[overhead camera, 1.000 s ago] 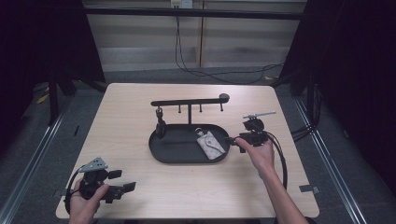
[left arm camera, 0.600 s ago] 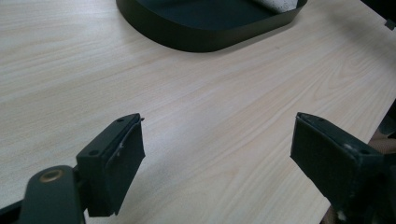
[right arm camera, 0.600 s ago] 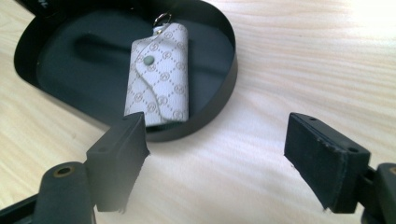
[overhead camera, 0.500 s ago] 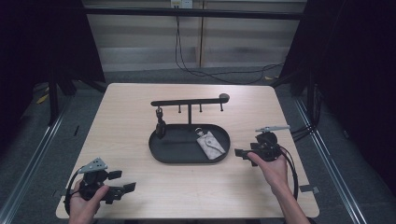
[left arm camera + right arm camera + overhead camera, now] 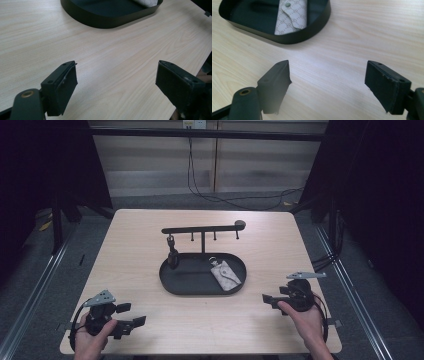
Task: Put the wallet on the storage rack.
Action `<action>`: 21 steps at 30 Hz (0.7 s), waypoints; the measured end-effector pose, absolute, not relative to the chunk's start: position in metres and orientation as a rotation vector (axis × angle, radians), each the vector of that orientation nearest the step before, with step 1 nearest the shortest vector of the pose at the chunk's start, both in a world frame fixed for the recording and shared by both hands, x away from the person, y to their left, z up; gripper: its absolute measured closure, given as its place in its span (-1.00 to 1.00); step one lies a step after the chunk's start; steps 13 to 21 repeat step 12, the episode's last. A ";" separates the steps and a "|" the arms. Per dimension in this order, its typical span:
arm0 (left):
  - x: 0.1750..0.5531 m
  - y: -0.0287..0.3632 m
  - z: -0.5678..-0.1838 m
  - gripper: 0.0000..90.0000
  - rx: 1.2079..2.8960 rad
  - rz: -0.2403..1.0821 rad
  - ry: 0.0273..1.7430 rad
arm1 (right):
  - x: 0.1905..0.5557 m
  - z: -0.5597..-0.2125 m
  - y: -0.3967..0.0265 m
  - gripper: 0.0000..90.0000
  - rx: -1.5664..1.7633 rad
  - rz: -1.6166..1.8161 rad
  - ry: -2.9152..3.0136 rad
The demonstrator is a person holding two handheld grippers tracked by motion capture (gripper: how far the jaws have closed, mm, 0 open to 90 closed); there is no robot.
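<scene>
A grey patterned key pouch (image 5: 226,276) lies flat in the right half of a black oval tray (image 5: 200,290). From the tray rises a black hook rack (image 5: 202,229), and a dark key fob (image 5: 173,255) hangs from its left hook. My right gripper (image 5: 269,301) is low over the table at the near right, apart from the tray. Its jaws have just been opening and nothing is between them. In the right gripper view the gripper (image 5: 327,72) points at the tray (image 5: 312,31) and the pouch (image 5: 292,17). My left gripper (image 5: 132,316) stands open and empty at the near left, (image 5: 116,72) facing the tray (image 5: 105,22).
The light wooden table (image 5: 140,245) has bare room around the tray on all sides. Its front edge runs just behind both hands. Dark floor, rails and cables lie beyond the table's edges.
My right gripper has drawn back from the tray's right end toward the table's near right. The pouch stays in the tray. The left gripper has not moved.
</scene>
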State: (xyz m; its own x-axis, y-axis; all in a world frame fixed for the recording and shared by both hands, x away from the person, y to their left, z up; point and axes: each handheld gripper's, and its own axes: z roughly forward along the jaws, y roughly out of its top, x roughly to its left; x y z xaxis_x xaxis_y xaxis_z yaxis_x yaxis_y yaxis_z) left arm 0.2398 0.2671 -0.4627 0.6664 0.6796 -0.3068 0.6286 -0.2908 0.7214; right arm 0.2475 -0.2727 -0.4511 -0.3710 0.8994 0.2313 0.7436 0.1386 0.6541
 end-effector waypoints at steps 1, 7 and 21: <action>0.240 0.266 -0.463 -0.62 1.998 0.071 1.020 | 0.245 -0.453 -0.275 -0.55 1.621 1.049 2.190; 0.240 0.268 -0.462 -0.61 1.985 0.105 1.048 | 0.235 -0.466 -0.284 -0.57 1.630 1.037 2.199; 0.241 0.269 -0.462 -0.54 1.959 0.137 1.092 | 0.239 -0.474 -0.289 -0.59 1.619 0.983 2.211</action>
